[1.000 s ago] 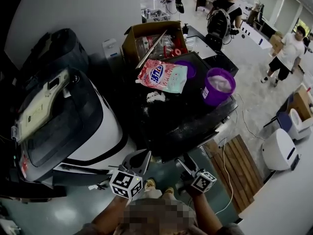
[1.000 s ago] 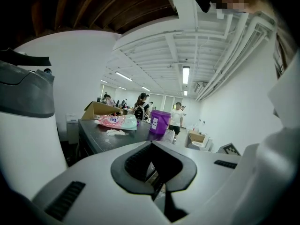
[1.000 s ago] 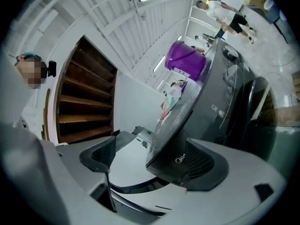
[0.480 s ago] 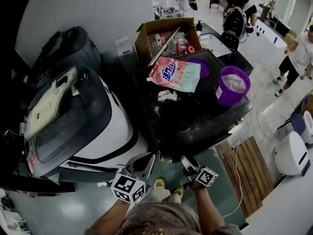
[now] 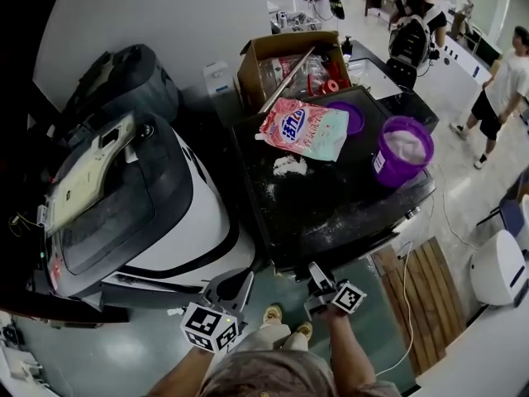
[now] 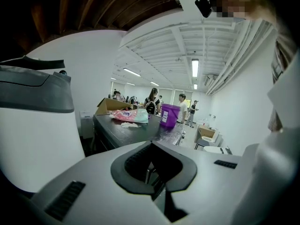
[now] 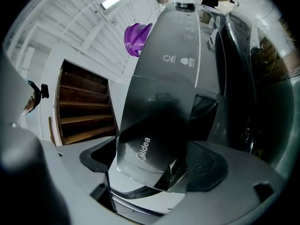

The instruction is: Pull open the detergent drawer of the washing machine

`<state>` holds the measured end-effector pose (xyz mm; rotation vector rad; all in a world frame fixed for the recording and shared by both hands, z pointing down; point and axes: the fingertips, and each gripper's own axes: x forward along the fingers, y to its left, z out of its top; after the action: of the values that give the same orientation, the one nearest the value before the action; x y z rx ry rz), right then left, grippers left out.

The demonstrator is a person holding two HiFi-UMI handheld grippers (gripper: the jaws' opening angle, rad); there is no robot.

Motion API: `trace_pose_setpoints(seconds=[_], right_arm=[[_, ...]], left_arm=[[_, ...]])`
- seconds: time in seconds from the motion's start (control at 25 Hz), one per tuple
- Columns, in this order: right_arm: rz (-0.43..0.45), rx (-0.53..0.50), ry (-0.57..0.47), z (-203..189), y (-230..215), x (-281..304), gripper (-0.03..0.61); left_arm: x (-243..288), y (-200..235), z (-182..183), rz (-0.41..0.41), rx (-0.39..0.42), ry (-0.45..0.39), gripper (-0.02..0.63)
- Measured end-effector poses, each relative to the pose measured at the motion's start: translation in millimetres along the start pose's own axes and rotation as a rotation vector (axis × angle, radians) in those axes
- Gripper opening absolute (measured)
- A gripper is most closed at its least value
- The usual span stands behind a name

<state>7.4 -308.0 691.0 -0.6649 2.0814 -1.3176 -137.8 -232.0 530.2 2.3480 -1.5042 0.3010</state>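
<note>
Head view. Washing machine (image 5: 331,205): dark, front face turned toward the person and hidden below its top edge. Detergent bag (image 5: 304,128) and purple bucket (image 5: 402,151) stand on its lid. Right tongs (image 5: 321,281): at the machine's near front edge, pointing into the front face. Left tongs (image 5: 234,281): to the left of that edge, before the gap between this machine and the white appliance (image 5: 198,222) beside it, well apart from the drawer. Detergent drawer: not visible from here.

Left gripper view. Left tongs (image 6: 151,170): jaws brought together, nothing between them, aimed past the lid toward the room.

Right gripper view. Detergent drawer (image 7: 150,144): glossy dark front panel with a maker's logo, lying squarely between the jaws. Right tongs (image 7: 157,170): narrowed onto the panel's two sides, apparently gripping it. A pale ribbed edge shows beneath the panel.

Judgement. Right tongs are the nearer and the working pair. The drawer's slide axis likely runs out of the front face toward the person, so the pull should go straight back along the tongs' own line.
</note>
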Motion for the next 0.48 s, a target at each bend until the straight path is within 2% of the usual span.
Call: trace_pose_setpoints(seconds=[0.48], right_arm=[[0.057,0.067,-0.019,0.2,-5.5,1.5,0.396]], left_arm=[[-1.0,7.8,-3.9,0.025,-0.004,0.01,0.02]])
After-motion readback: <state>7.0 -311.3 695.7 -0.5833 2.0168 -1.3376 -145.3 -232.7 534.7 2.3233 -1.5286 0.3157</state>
